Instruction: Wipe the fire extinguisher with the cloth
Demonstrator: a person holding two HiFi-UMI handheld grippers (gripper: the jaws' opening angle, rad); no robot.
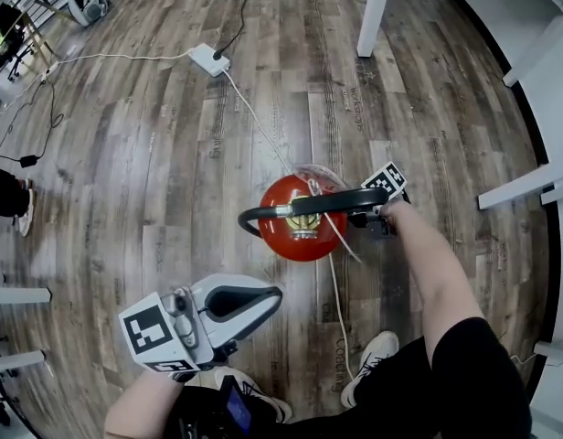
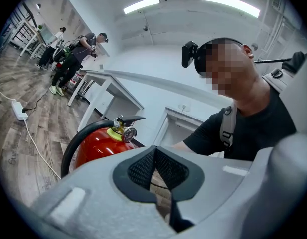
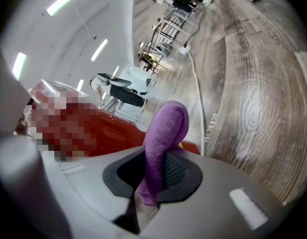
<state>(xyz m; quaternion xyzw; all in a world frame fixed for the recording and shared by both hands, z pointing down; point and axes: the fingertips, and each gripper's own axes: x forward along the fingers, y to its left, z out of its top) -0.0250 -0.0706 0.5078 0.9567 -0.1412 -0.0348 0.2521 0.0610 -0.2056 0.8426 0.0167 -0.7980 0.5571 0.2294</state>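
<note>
Overall: a person stands over a red fire extinguisher [image 1: 295,236] that is upright on a grey-brown wood-plank floor [image 1: 126,172].
Extinguisher: round red steel body seen from above, with a black hose [image 1: 254,214] curving off its left side and a black lever handle [image 1: 341,199] across its top.
Right gripper [image 3: 153,176]: clenched on a purple terry cloth [image 3: 163,143], which is pinched between the pads and stands up past the jaw tips.
Cloth position: in the right gripper view it rises just in front of the red body; contact with the body cannot be confirmed.
Right gripper location: in the head view it sits at the extinguisher's upper right, beside the handle's end, largely hidden by the forearm.
Left gripper [image 1: 236,305]: jaws closed together, pads meeting at the tips, nothing between them.
Left gripper location: held low near the person's body, well apart from the extinguisher.
Surroundings: a white power strip [image 1: 208,59] lies on the floor beyond; its thin white cable [image 1: 263,126] runs towards the extinguisher.
</note>
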